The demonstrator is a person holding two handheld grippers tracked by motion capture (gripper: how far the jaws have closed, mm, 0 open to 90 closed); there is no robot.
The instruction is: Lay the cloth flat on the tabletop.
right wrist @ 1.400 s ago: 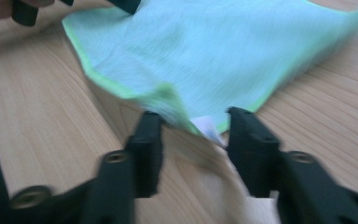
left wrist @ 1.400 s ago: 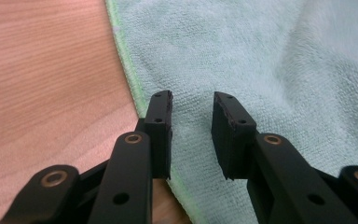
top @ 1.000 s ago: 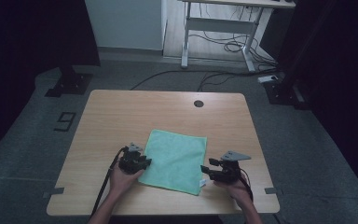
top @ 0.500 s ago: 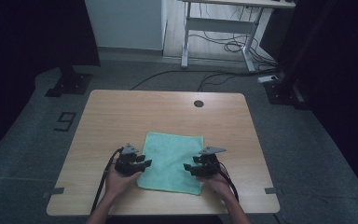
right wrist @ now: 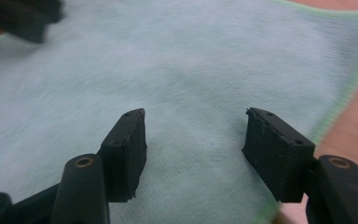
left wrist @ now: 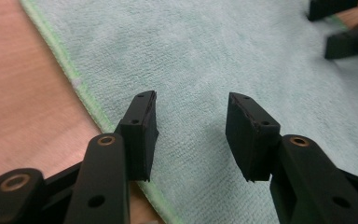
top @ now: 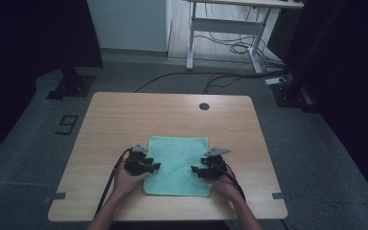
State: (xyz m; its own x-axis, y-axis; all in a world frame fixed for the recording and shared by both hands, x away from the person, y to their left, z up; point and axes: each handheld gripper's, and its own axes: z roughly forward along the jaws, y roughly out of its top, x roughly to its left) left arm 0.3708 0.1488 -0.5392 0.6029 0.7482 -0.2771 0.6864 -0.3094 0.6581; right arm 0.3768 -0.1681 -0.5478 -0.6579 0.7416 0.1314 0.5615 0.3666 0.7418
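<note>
A mint-green towel lies flat on the wooden table, near its front edge. My left gripper reaches in over the towel's left edge, and my right gripper over its right edge. In the left gripper view the jaws stand apart over the towel with nothing between them; they have just been opening. The right gripper is open too, low over the towel, its jaws having widened a moment ago. Each gripper view shows the other gripper farther off.
A round cable hole sits near the table's far edge. Bare wood lies beyond and to both sides of the towel. Cables and a metal desk frame are on the floor behind, and a black stand base at the left.
My right gripper has moved left from beside the towel onto its right edge. The left gripper has stayed at the left edge. The towel has not shifted.
</note>
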